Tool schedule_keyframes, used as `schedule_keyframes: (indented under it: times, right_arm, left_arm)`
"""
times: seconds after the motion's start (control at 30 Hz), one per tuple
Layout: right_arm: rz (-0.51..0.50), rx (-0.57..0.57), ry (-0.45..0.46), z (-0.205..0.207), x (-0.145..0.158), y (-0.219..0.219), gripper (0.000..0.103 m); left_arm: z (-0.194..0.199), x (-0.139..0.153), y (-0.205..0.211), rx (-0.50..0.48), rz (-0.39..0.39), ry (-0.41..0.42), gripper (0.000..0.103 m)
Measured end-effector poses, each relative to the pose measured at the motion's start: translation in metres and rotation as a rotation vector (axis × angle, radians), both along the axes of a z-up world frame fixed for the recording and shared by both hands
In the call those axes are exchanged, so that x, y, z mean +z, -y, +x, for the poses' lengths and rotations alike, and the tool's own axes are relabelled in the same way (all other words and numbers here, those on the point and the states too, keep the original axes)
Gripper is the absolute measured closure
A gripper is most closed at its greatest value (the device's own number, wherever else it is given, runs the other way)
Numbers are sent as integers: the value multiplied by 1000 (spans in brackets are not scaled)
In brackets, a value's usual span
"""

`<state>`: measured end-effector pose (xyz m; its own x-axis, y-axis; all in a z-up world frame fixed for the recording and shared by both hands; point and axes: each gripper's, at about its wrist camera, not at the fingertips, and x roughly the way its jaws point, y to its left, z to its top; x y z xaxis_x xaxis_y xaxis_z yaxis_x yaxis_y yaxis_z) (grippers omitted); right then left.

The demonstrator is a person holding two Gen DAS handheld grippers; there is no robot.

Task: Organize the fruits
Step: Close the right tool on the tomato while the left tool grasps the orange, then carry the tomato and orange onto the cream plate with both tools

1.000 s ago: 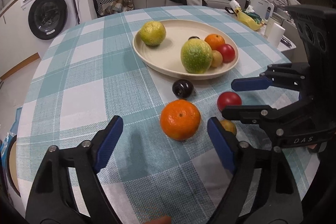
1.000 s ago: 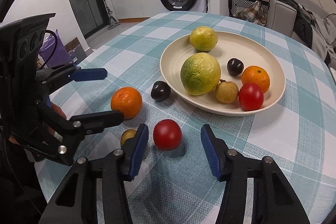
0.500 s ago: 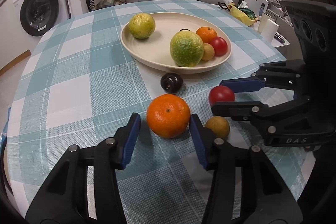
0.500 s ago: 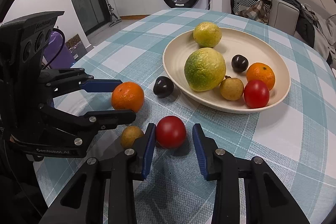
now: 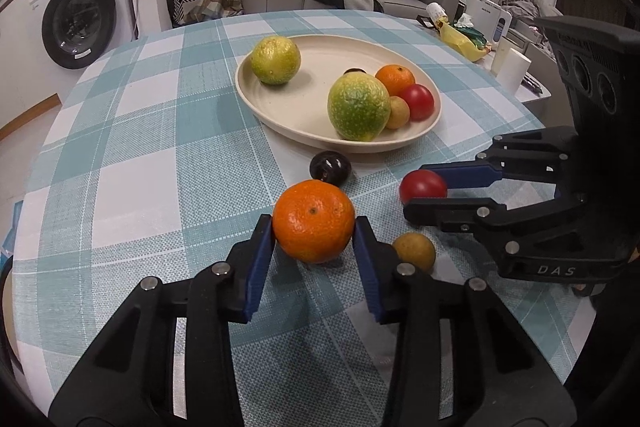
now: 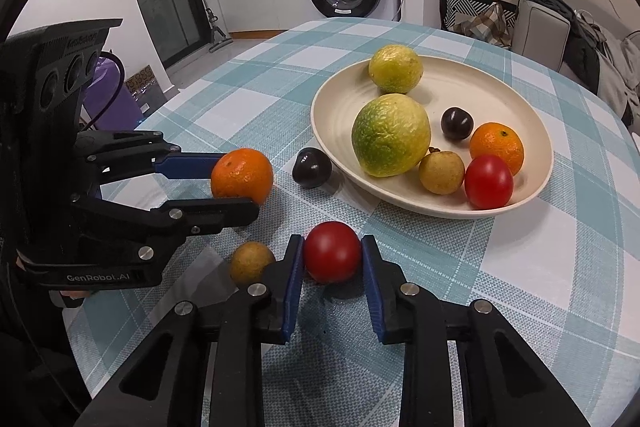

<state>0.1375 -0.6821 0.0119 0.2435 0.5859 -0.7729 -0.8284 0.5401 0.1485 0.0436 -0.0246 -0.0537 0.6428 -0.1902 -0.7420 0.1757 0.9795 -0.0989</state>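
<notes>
Grasp step: left gripper (image 5: 314, 233) clamps the orange (image 5: 313, 221), right gripper (image 6: 332, 259) the tomato (image 6: 332, 251) (both on the table); next, lift to the plate (image 6: 532, 187).

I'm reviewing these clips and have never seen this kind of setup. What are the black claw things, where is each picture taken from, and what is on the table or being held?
There is no robot here: a person holds a two-finger clamp in each hand, each with a wide-angle camera looking along its fingers. One picture comes from the left clamp, the other from the right, so each also shows the other clamp from the side. The left gripper is shut on an orange; the right gripper is shut on a red tomato. Loose on the checked tablecloth lie a dark plum and a small brown fruit. The cream plate already holds six fruits.
</notes>
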Motion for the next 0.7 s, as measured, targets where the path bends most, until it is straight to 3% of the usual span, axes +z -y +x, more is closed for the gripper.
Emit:
schedule_keyframes:
  times: [0.7]
  right_arm:
    - [163, -130, 75, 15, 32, 26, 74]
  left_arm:
    - [-3, 27, -3, 74, -18, 111, 66]
